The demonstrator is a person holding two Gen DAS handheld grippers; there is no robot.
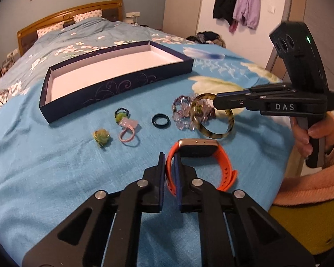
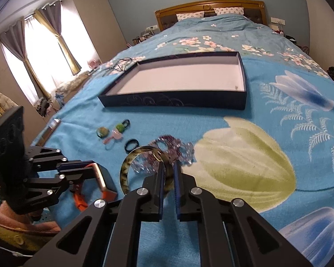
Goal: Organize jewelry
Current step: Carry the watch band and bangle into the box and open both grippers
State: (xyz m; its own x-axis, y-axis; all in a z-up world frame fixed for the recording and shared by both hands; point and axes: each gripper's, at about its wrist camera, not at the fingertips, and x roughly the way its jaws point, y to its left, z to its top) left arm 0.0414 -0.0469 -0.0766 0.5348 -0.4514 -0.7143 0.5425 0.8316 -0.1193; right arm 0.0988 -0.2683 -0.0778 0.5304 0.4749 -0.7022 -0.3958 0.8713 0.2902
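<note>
On the blue bedspread (image 1: 55,166), short of the empty box (image 1: 113,66) — left gripper (image 1: 169,162) pinches the orange watch (image 1: 202,162) strap between its pads. Right gripper (image 2: 168,171) is clamped on the tortoiseshell bangle (image 2: 125,173) rim, bangle tilted up beside the purple bead bracelet (image 2: 173,149).

Navy tray (image 1: 113,89), white inside, lay flat on bedspread w/ nothing in it. Orange-strap watch (image 1: 202,153) stood on edge nearest, strap pinched. Tortoiseshell bangle (image 1: 213,120) tilted up, rim clamped, touching clear/purple bead bracelets (image 1: 184,113) heaped just beside it. Black ring (image 1: 160,120) lay flat left of beads. Further left: pink hair tie (image 1: 128,131), green-bobble black tie (image 1: 121,113) touching it, green-yellow brooch-like piece (image 1: 101,136) slightly apart.
</note>
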